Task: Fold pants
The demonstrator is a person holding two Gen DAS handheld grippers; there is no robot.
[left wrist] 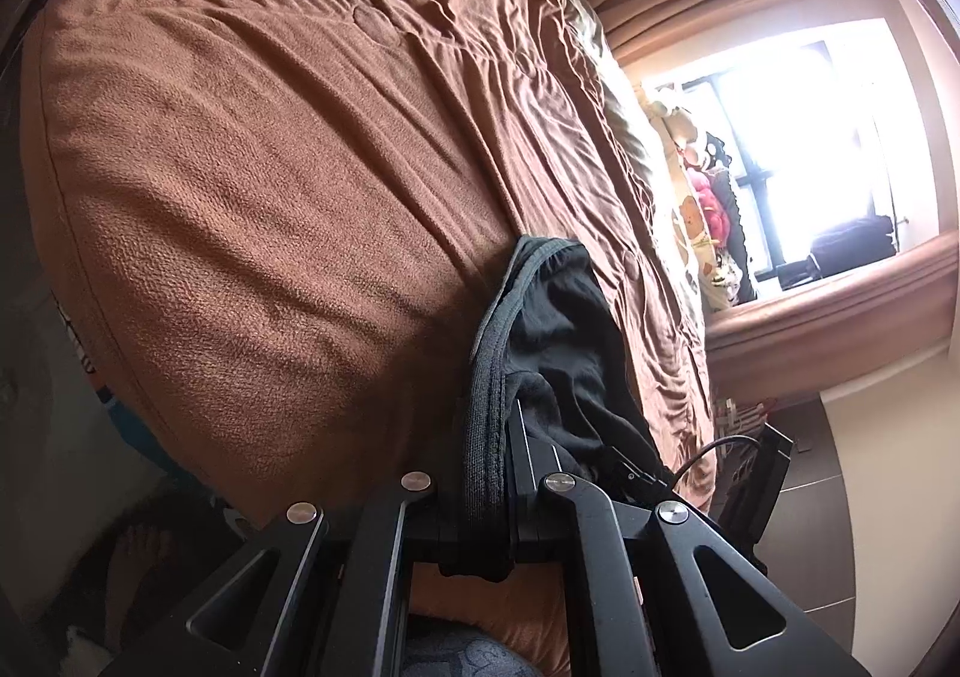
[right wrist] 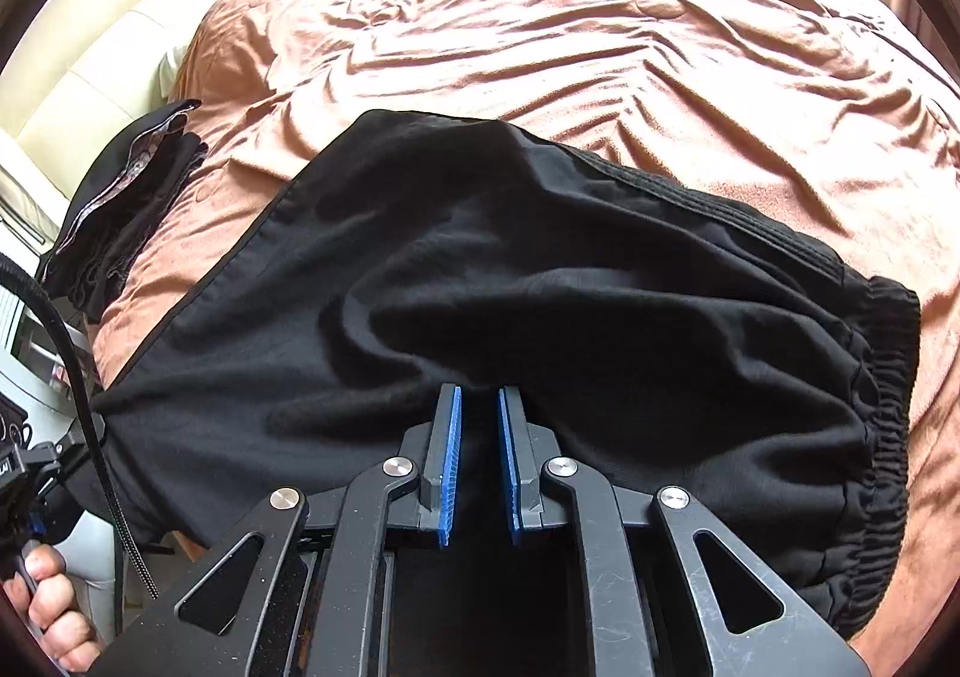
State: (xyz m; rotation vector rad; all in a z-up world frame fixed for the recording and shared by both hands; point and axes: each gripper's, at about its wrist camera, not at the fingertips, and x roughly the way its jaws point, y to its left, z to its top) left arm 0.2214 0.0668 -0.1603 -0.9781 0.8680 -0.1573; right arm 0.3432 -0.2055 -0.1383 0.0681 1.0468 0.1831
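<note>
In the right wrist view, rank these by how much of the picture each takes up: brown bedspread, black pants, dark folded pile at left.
1. brown bedspread, though the pants cover part of it
2. black pants, near the camera, so possibly overstated
3. dark folded pile, clearly smallest

A bed covered by a wrinkled brown blanket (right wrist: 600, 47) carried everything. Black pants (right wrist: 480, 269) lay spread across its near half, the gathered waistband toward four o'clock in the right wrist view. A second pile of dark clothes (right wrist: 120, 209) sat on the blanket near its edge at nine o'clock, well apart from the waistband.
</note>
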